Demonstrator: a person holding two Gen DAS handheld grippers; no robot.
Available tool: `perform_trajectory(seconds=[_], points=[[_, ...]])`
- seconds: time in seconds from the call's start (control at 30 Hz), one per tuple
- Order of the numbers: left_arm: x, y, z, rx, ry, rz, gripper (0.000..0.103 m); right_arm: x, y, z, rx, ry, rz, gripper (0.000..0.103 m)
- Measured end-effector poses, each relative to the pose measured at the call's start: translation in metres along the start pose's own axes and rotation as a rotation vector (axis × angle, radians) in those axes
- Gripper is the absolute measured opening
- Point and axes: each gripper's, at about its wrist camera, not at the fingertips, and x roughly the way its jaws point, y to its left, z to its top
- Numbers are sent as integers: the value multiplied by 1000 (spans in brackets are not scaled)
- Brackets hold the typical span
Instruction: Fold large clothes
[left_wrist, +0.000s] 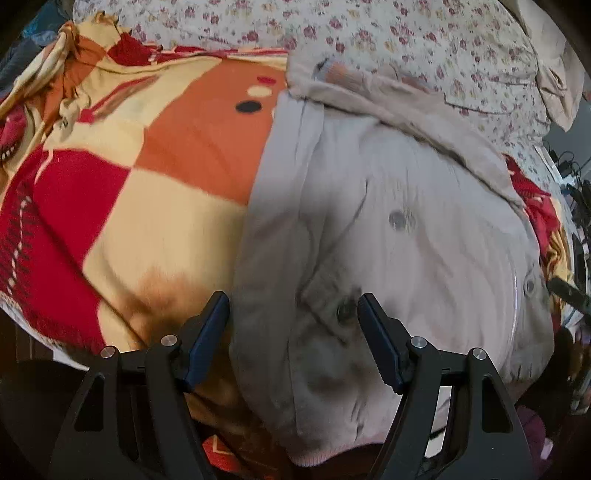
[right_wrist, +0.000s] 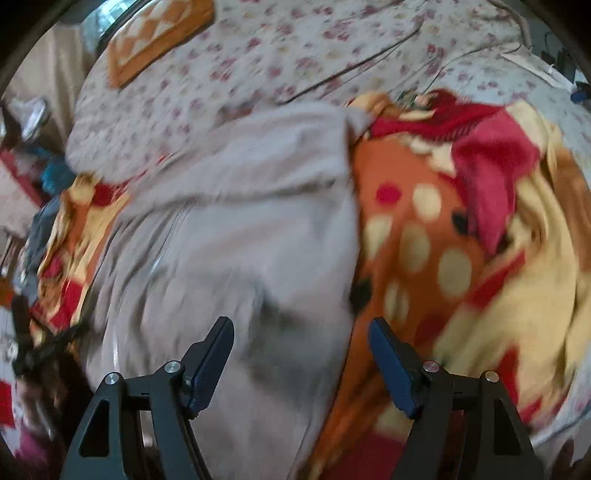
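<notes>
Left gripper (left_wrist: 293, 314): I see jaws apart, nothing clamped, above jacket's left edge.
Right gripper (right_wrist: 301, 338): jaws spread, empty, view blurred.
Grey jacket (left_wrist: 388, 229): lies flat on the checkered blanket (left_wrist: 129, 177).
Floral sheet (left_wrist: 406, 33): beyond the jacket's collar.

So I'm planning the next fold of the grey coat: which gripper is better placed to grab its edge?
Probably the left. The left gripper is open, straddling the grey coat edge, in a sharp view. The right gripper is open too, but its view is blurred.
</notes>
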Motion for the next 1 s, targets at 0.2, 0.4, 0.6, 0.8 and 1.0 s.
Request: perform_trajectory(seconds=[0.2, 0.4, 0.6, 0.8, 1.0], points=[[-1, 6, -12, -4, 17, -10, 72, 12, 16, -45, -70, 44, -40, 20], [-9, 27, -28, -43, 38, -26, 72, -14, 0, -54, -33, -3, -27, 11], [-12, 21, -44, -12, 48, -63, 72, -16, 6, -81, -17, 93, 88, 59], [-6, 15, -42, -16, 41, -85, 72, 0, 22, -109, -53, 159, 133, 58], [-15, 8, -36, -2, 5, -163, 72, -7, 44, -112, -165, 154, 127, 42]])
